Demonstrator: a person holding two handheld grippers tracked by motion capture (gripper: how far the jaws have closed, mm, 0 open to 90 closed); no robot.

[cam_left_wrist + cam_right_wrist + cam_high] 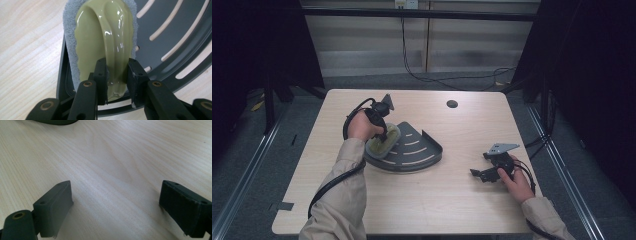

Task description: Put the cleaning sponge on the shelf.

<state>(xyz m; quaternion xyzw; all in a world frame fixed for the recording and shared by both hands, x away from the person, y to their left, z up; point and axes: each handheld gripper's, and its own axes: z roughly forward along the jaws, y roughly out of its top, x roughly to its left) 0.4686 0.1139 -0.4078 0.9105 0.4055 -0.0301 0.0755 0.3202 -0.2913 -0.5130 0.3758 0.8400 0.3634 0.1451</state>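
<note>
A pale green scrub brush (384, 141) with a grey pad underneath lies on the left part of a dark grey slotted corner tray (419, 150). My left gripper (383, 134) is shut on the brush's raised handle (116, 45), one pad (102, 75) on each side. In the left gripper view the grey pad (68, 40) overlaps the tray's left rim (60, 75). My right gripper (479, 175) rests on the table near the right edge, held by a hand. Its jaws stand wide open over bare wood, and its fingertips (57, 202) hold nothing.
The light wood table (437, 200) has a round cable hole (452, 104) at the back. A black cable trails from each gripper. Dark curtains flank the table, and metal rails run along the floor on both sides.
</note>
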